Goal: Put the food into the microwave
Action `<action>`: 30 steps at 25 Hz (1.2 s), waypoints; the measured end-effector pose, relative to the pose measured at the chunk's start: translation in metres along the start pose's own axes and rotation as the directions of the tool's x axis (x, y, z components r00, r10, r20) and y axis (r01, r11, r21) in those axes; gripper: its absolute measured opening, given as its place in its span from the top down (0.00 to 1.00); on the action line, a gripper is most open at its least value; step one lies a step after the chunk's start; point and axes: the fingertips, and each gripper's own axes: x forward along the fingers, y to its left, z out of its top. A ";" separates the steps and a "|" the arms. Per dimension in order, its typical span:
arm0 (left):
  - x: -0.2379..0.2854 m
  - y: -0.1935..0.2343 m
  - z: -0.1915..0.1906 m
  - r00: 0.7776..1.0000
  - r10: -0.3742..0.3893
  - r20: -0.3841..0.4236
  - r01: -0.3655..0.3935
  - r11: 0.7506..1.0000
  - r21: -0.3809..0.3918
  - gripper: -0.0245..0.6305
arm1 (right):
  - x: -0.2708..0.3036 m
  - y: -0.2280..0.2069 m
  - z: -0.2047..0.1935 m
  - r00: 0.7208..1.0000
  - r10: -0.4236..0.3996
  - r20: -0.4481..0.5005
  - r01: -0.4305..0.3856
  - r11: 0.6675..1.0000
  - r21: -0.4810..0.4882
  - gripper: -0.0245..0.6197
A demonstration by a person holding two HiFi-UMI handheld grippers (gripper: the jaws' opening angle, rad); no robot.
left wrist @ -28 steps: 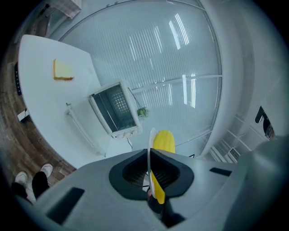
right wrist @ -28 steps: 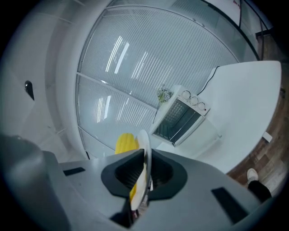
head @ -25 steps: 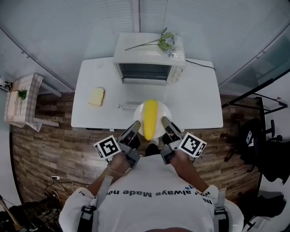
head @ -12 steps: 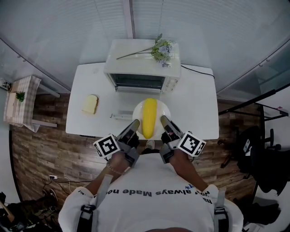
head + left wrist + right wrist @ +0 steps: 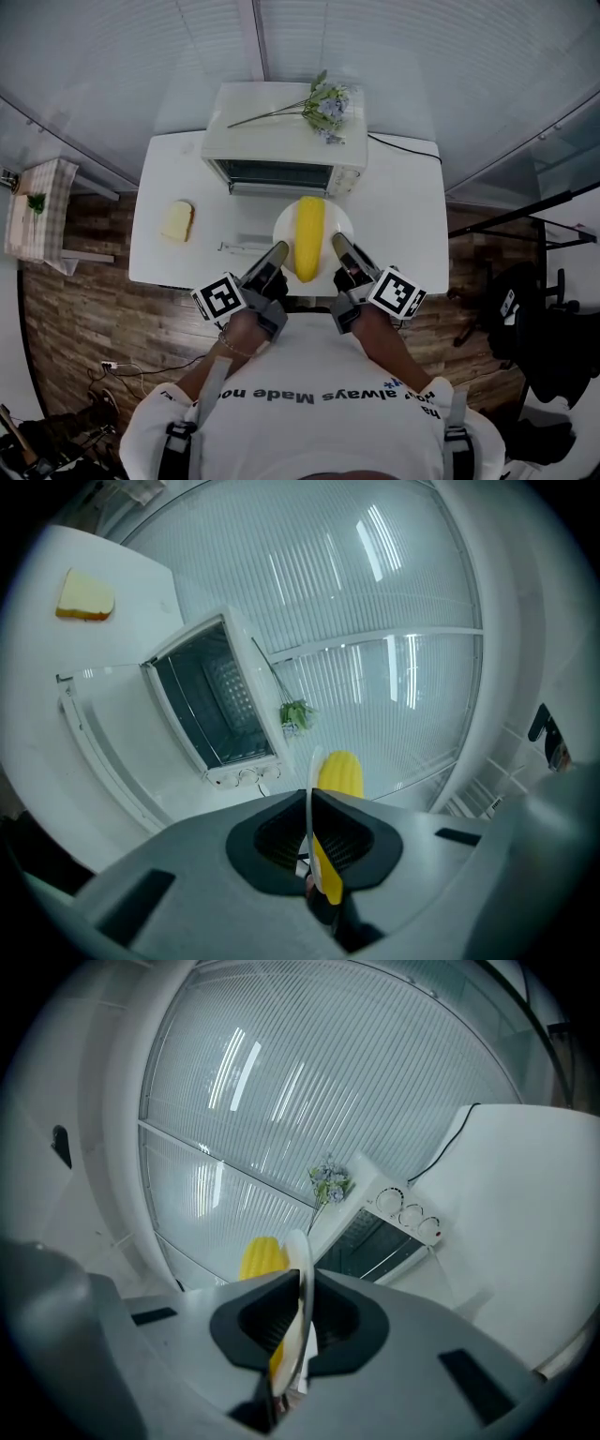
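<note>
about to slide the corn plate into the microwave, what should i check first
1. Left gripper shut on the plate rim: ok.
2. Right gripper shut on the opposite rim: ok.
3. Corn cob lying along the plate's middle: ok.
4. Microwave door open: ok.
5. Bread slice off to the side of the path: ok.
6. Plate fits the cavity: cannot tell.

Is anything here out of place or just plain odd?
Two small things. A pale yellow slice of bread lies bare on the white table, left of the open white microwave, with no plate under it. A sprig of flowers lies flat on the microwave's top. Nothing looks spilled or broken.
</note>
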 end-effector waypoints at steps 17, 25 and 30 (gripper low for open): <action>-0.007 0.009 0.073 0.999 -0.040 -0.025 0.040 0.999 -0.012 0.93 | 0.066 0.026 -0.011 1.000 -0.009 0.028 0.009 1.000 0.009 0.92; -0.004 0.018 0.080 0.997 -0.051 -0.053 0.048 0.998 -0.040 0.93 | 0.076 0.022 -0.016 0.998 -0.038 0.042 0.038 0.999 0.007 0.92; -0.005 0.037 0.078 0.997 -0.011 -0.073 0.008 0.999 -0.039 0.93 | 0.078 0.010 -0.022 0.998 -0.061 0.032 0.061 0.998 0.019 0.92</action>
